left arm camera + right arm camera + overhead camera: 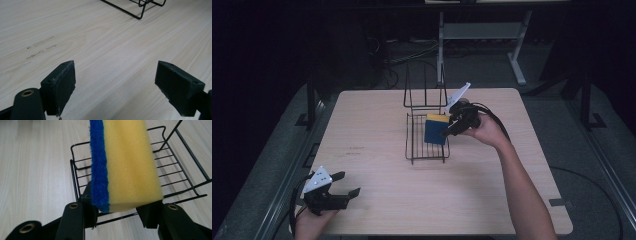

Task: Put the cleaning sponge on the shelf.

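Right gripper (451, 127), held above the black wire rack (414, 145) near the table's (377, 115) centre, with its jaws clamped on a yellow sponge (130, 162) backed by a blue scouring layer (98, 162); the sponge stands on edge between the jaws, over the rack's grid floor, and contact with the wires cannot be determined. The rack's tall wire back rises beyond the gripper. Left gripper (347, 186), well apart from the rack at the table's near left corner, jaws spread wide with nothing between them, bare wood directly ahead; faint dark scuffs (40, 48) lie beyond its left jaw.
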Available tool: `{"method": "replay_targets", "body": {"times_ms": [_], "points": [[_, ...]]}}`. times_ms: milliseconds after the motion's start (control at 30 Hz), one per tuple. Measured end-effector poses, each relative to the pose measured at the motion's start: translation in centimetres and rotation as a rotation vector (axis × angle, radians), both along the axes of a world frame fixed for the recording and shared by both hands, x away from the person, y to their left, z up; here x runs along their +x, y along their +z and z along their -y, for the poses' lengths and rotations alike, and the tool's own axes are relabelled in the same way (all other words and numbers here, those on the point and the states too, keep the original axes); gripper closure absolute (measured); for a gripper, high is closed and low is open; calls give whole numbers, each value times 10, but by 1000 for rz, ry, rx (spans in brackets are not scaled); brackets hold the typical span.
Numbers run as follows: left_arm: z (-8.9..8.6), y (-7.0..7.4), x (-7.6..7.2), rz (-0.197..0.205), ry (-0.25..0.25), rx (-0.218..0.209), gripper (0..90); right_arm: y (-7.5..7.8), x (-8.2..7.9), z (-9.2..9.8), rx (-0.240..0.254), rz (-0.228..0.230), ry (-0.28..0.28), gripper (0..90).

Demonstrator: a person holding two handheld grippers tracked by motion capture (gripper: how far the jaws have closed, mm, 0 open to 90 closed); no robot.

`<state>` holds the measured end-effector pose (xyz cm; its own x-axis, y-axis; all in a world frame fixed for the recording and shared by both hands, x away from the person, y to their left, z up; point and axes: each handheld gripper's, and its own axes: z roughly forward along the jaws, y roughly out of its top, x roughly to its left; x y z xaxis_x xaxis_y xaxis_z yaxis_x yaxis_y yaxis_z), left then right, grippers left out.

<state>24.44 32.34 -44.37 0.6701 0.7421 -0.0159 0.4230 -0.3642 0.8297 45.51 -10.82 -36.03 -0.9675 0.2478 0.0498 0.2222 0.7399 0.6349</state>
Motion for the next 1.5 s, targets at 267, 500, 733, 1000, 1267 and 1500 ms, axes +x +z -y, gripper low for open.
{"method": "replay_targets", "body": {"times_ms": [267, 500, 733, 1000, 1267, 1500], "points": [[0, 0, 0, 0, 1, 0, 163, -9, 5, -4, -11, -2, -5, 550], [-1, 0, 0, 0, 1, 1, 163, -14, 9, -5, -13, -9, -9, 547], [-1, 0, 0, -1, 3, -1, 162, -18, 12, -7, -19, -9, -18, 540], [-1, 0, 0, 1, 3, -2, 163, -21, 14, -6, -20, -21, -18, 540], [-1, 0, -1, 3, 4, -5, 163, -22, 14, -6, -14, -29, -21, 538], [-1, 0, -1, 3, 3, -4, 163, -22, 14, -6, -20, -30, -26, 514]]}}
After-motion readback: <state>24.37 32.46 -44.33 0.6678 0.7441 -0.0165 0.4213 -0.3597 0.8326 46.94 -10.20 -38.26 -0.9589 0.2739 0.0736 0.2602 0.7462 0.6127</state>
